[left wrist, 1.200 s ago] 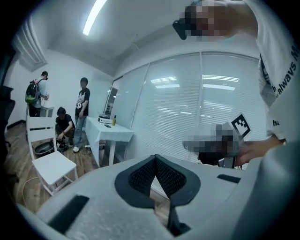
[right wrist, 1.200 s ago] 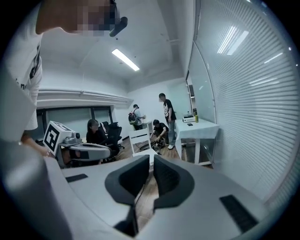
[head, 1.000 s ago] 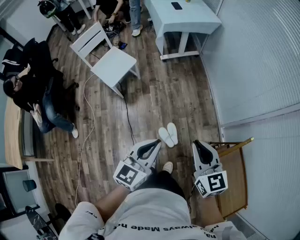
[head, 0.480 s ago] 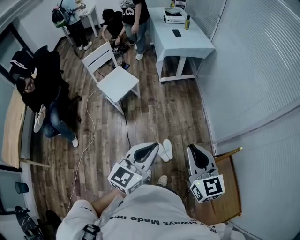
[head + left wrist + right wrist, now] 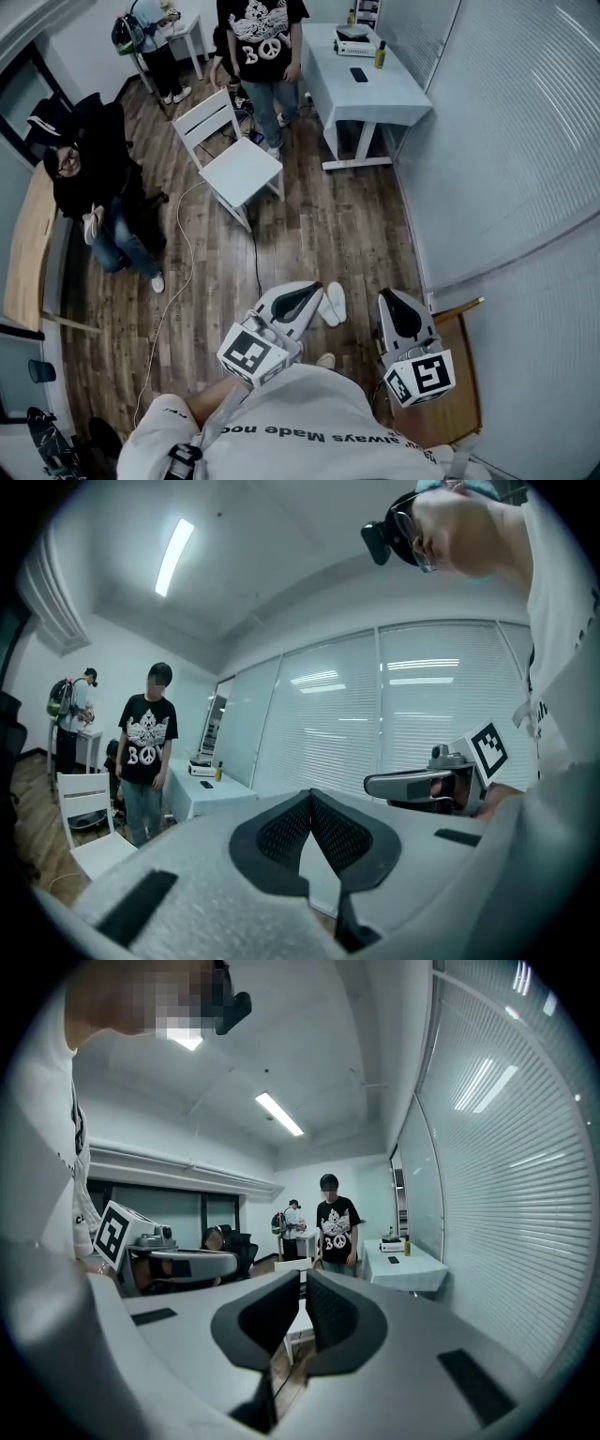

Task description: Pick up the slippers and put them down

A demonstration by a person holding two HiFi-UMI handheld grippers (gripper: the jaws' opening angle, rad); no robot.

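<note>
A head view looks steeply down at a wooden floor (image 5: 309, 216). A pair of white slippers (image 5: 331, 303) lies side by side on it, just ahead of the wearer's feet, in the same spot as a second ago.

Since then both grippers have risen and now point roughly level, well above the slippers. The slippers look smaller and farther off, and more of the room shows, including a person (image 5: 261, 47) standing by a white desk (image 5: 370, 89). The wearer seems to have straightened up.

From this view the tip of the left gripper (image 5: 311, 292) overlaps the edge of the nearer slipper. The right gripper (image 5: 390, 299) sits off to the slippers' right.

The left gripper view shows its fingers (image 5: 281, 829) meeting at the tips with nothing between them. The right gripper view shows its fingers (image 5: 267, 1316) almost together, also empty.

Neither gripper holds a slipper. Either they have just been set down or the pick-up has not started; the frames do not show which.
</note>
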